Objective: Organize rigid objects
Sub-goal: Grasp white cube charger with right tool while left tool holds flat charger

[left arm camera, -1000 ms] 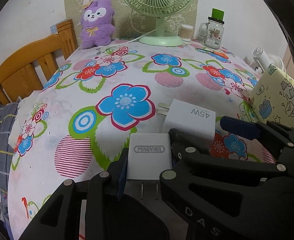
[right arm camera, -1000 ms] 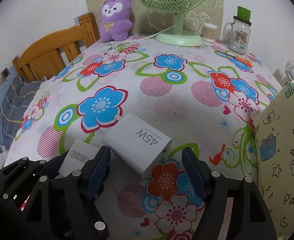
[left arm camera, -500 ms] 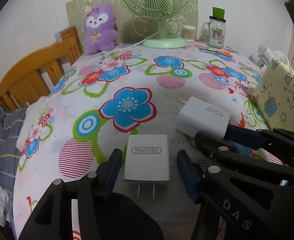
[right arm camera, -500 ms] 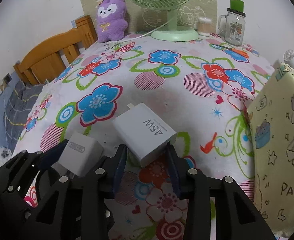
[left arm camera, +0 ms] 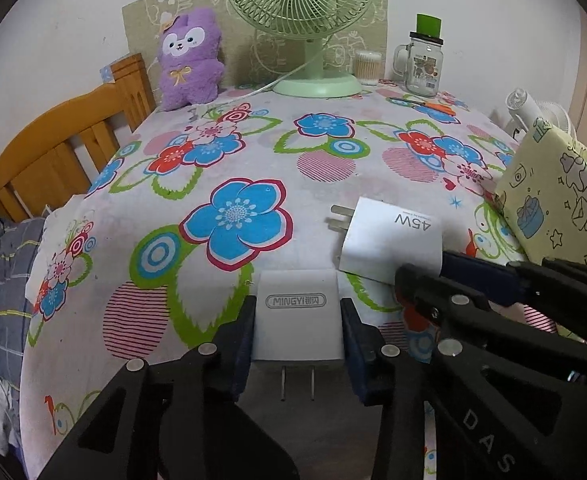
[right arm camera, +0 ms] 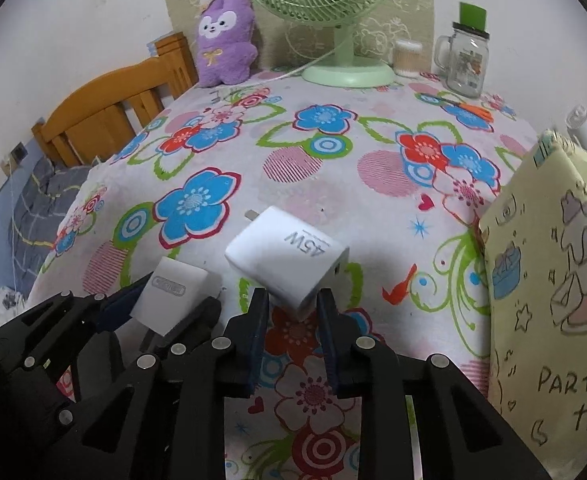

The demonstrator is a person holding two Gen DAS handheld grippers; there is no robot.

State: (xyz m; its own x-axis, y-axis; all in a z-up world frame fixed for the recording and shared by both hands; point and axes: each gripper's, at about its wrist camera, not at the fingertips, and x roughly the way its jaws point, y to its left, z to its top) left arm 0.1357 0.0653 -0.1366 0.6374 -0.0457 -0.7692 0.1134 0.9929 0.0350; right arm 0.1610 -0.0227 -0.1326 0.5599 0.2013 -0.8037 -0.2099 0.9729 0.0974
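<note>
A small white MINGYI charger (left arm camera: 296, 316) lies flat on the floral tablecloth (left arm camera: 237, 152), prongs toward the camera. My left gripper (left arm camera: 297, 312) is closing on it, and both blue pads press its sides. Just to its right is a bigger white 45W charger (right arm camera: 289, 260), with its prongs pointing away. My right gripper (right arm camera: 291, 300) is shut on the near corner of the 45W charger. The right wrist view also shows the MINGYI charger (right arm camera: 173, 292) in the left gripper (right arm camera: 165, 308) at lower left.
A yellow party gift bag (right arm camera: 553, 280) stands close on the right. At the table's back are a green fan (left arm camera: 301, 12), a purple plush (left arm camera: 189, 60), a swab tub (left arm camera: 367, 68) and a glass jar (left arm camera: 423, 64). A wooden bed frame (left arm camera: 53, 148) is left.
The left jaws opened off the small charger, then closed on its sides again. The right jaws, open around the 45W charger, shut on its near corner.
</note>
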